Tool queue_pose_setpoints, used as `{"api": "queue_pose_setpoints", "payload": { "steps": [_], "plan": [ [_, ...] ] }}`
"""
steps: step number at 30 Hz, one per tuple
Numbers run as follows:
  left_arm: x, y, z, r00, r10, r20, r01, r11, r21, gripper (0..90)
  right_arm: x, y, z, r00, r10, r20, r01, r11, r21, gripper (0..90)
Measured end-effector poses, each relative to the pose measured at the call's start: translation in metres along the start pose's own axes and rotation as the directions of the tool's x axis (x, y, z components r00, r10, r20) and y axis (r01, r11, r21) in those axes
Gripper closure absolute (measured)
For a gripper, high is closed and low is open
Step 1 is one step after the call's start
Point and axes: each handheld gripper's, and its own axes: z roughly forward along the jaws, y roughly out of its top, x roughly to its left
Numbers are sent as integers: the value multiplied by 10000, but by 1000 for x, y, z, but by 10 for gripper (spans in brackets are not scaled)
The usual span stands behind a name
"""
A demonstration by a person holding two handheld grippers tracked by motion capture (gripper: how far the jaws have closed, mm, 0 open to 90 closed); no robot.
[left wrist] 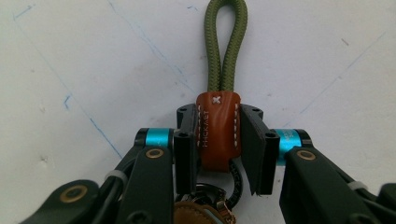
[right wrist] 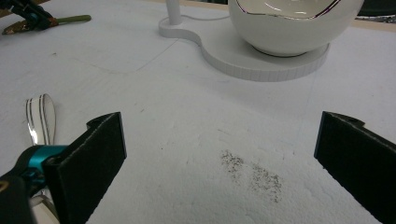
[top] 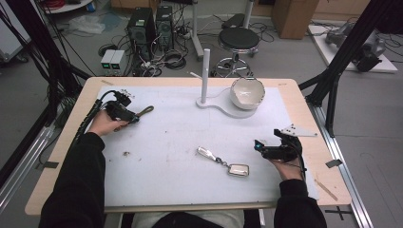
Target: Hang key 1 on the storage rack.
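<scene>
Keychains: two, the green-loop keychain (left wrist: pixel 217 135) between the left jaws, the silver keychain (top: pixel 223 161) left of the right jaws.
Left gripper (left wrist: pixel 217 140): level, clamped on its leather tab.
Right gripper (right wrist: pixel 219 154): level, jaws apart.

A white bowl (top: pixel 247 92) sits on the stand (top: pixel 223 107); a metal keychain (top: pixel 223 162) lies well in front of the stand.

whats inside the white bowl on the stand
From the high view the white bowl shows a bare pale inner wall with a dark rim line and nothing lying in it. Its near wall hides the lowest part of the inside. It sits on the white stand.
</scene>
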Motion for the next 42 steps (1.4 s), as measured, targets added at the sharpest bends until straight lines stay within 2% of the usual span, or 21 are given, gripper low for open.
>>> {"api": "queue_pose_setpoints", "payload": {
  "steps": [1, 6, 11, 16, 19, 21, 25, 28, 32, 35, 42],
  "plan": [
    [1, 0, 0, 9998, -157, 81, 158, 9999, -28, 713, 0, 0, 0, 10000, 14, -16, -14, 10000, 8, 12],
    [4, 0, -2, 9991, -313, 269, 311, 9995, 57, 731, 0, 0, 0, 10000, 10, -8, -10, 10000, -19, 11],
    [5, -1, -6, 9998, -213, 38, 212, 9996, 161, 733, 0, 0, -1, 10000, 14, -7, -14, 10000, -40, 12],
    [6, 0, -15, 9995, -254, -192, 251, 9996, -138, 734, 0, 0, -1, 10000, 26, 16, -26, 10000, -78, 12],
    [7, 0, -21, 9994, -271, -223, 265, 9993, -274, 734, 0, 0, -1, 10000, 46, 19, -46, 10000, -51, 12],
    [8, 0, -26, 9995, -304, -100, 300, 9988, -380, 735, 0, 0, -2, 10000, 74, -5, -74, 10000, -65, 12],
    [9, 1, -35, 9987, -449, -254, 432, 9970, -635, 735, 0, 1, -2, 10000, 43, -5, -43, 9999, -98, 12],
    [7, 4, -45, 9987, -501, -21, 496, 9929, -1080, 736, 0, 1, -2, 10000, 82, 9, -82, 9999, -138, 11],
    [6, 10, -54, 9987, -493, 119, 504, 9908, -1259, 736, -1, 1, -3, 10000, 87, 7, -86, 9998, -188, 11],
    [4, 16, -64, 9978, -549, 364, 603, 9837, -1695, 735, -1, 1, -3, 9999, 112, 13, -112, 9997, -203, 11],
    [-2, 33, -83, 9986, -388, 365, 453, 9793, -1972, 736, -1, 1, -4, 9999, 133, 7, -132, 9995, -285, 11]
  ]
}}
